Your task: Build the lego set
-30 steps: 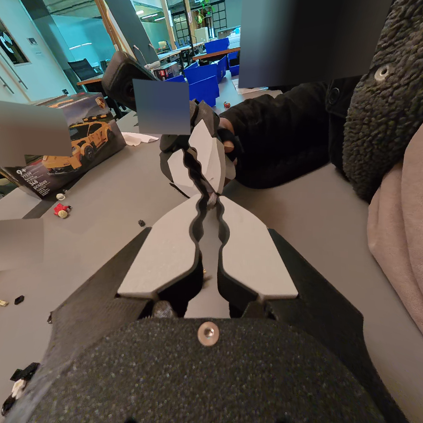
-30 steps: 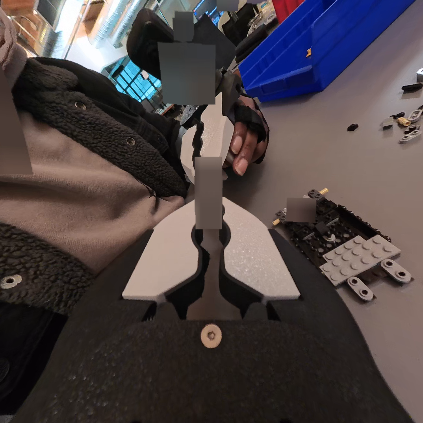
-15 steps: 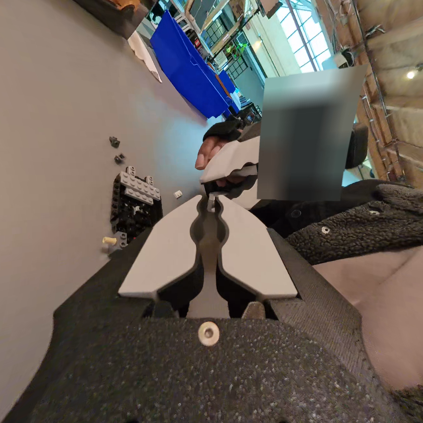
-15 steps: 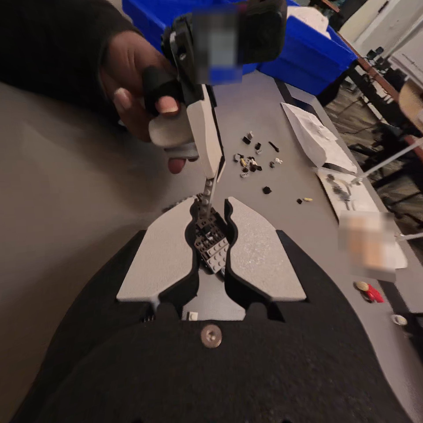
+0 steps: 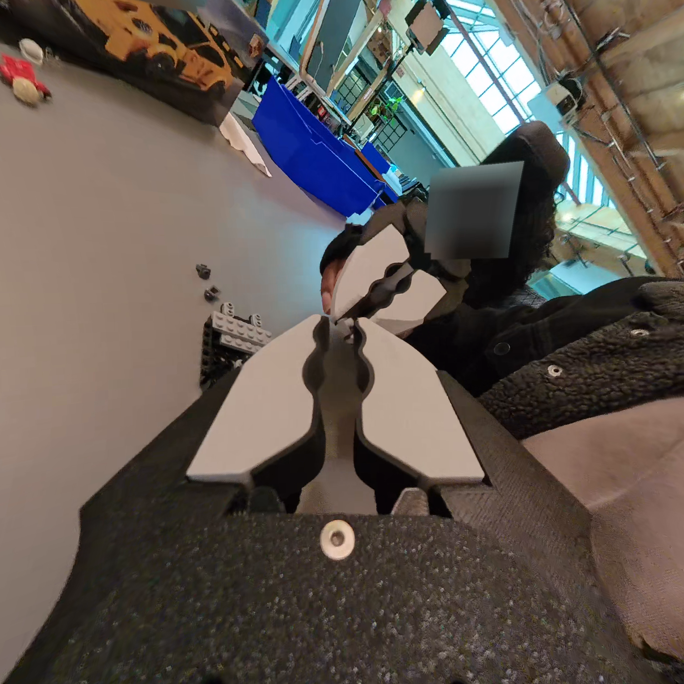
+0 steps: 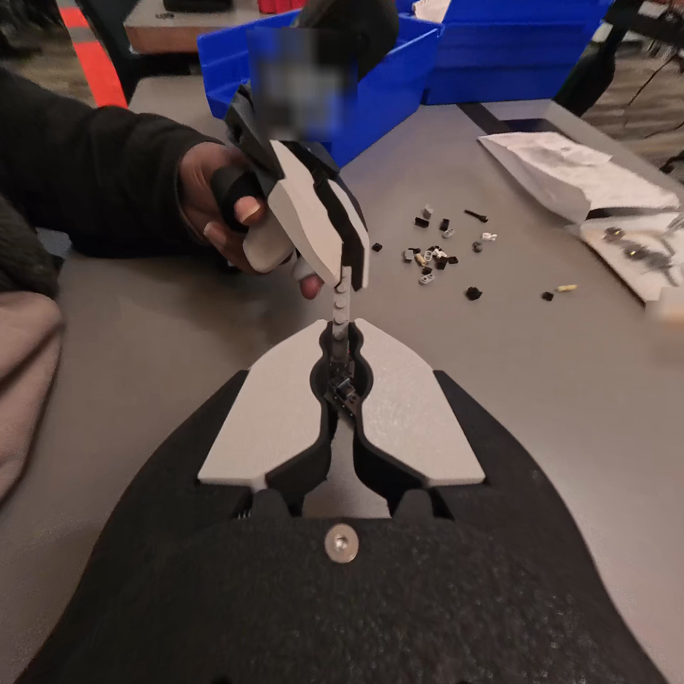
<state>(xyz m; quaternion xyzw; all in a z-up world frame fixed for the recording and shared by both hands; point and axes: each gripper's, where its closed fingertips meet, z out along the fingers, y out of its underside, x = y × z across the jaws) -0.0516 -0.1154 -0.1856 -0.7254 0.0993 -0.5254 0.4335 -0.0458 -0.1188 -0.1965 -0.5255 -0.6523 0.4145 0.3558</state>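
Progress: early stage, by my judgement. Partly built chassis [image 5: 229, 344], black with a few grey plates fixed on top, lies flat on the grey table [image 6: 518, 370]. In the right wrist view it shows only through the gap between my right fingers. Neither claw touches it.

My left gripper [image 6: 349, 281] is pinched on the upper end of a long grey plate [image 6: 341, 307], which hangs studs-out above the table. My right gripper [image 6: 339, 327] has its tips on either side of the plate's lower end. I cannot tell whether they press on it or merely flank it. The plate is not yet on the chassis.

Outstanding: a scatter of small loose pieces [image 6: 433, 255] lies well apart from the build, further out on the table, beside an opened white paper bag [image 6: 577, 174]. More small parts lie on a sheet beside the bag. The set's box [image 5: 148, 48], showing a yellow car, stands at the far edge. No yellow parts appear on the build. I judge most of the assembly remains to be done.
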